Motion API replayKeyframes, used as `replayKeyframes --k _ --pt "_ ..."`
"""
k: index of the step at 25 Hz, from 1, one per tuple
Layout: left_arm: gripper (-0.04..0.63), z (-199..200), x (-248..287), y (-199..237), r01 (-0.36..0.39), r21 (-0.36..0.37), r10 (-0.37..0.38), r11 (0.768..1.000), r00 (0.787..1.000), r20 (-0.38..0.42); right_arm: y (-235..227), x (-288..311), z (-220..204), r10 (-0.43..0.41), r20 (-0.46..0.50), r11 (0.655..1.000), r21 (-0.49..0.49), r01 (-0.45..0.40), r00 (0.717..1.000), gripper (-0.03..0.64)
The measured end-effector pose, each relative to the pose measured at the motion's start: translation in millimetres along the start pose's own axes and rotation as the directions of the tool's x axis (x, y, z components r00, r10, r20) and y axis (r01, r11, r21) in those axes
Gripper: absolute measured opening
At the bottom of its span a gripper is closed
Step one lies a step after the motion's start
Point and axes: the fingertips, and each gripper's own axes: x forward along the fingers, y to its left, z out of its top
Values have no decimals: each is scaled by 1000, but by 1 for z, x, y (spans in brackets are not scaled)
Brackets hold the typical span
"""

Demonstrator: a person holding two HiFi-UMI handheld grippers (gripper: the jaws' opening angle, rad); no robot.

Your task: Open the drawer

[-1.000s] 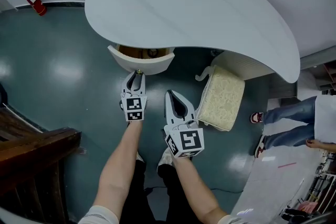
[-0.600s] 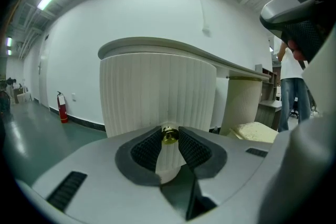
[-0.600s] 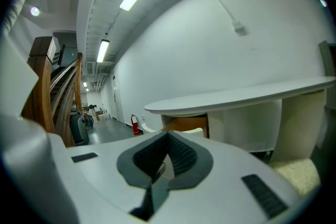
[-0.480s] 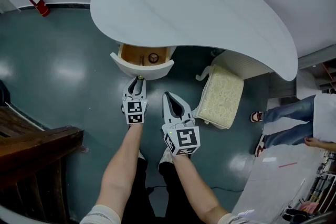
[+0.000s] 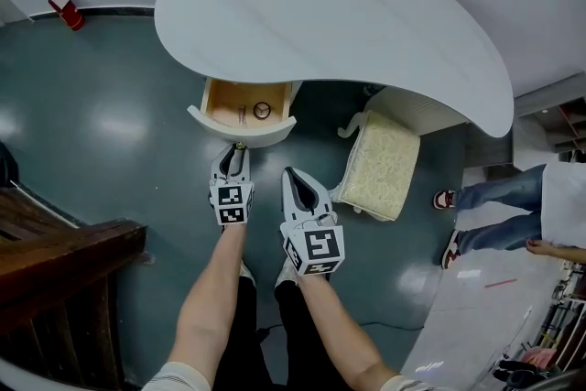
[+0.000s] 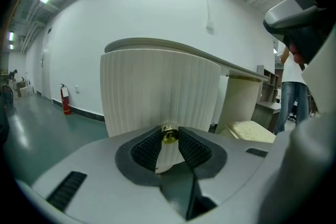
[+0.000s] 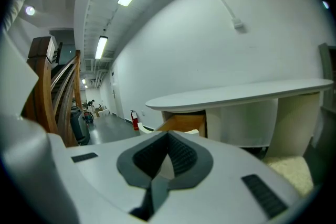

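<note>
Drawer (image 5: 229,101), one: white curved front, wooden inside, pulled out beneath white oval-topped bench (image 5: 339,14), near side. Hand-held grippers, two: left hand-held gripper (image 5: 239,149) clamped on drawer's small brass knob (image 6: 169,135); right hand-held gripper (image 5: 288,173) closed, empty, just right. Cream cushioned stool (image 5: 380,165), one, right. Red fire extinguisher (image 5: 64,6), one, far left.

A cream cushioned stool (image 5: 380,168) is sitting on the green floor (image 5: 110,124), a red fire extinguisher (image 5: 64,7) is chilling by the wall, and someone in jeans (image 5: 502,191) is standing off right.
</note>
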Motion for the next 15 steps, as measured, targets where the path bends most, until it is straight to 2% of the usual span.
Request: replayKeyframes --k 15 --pt "104 -18 -29 -6 -2 -10 1 1000 999 -55 9 -3 -12 10 -48 1000 13 -9 999 12"
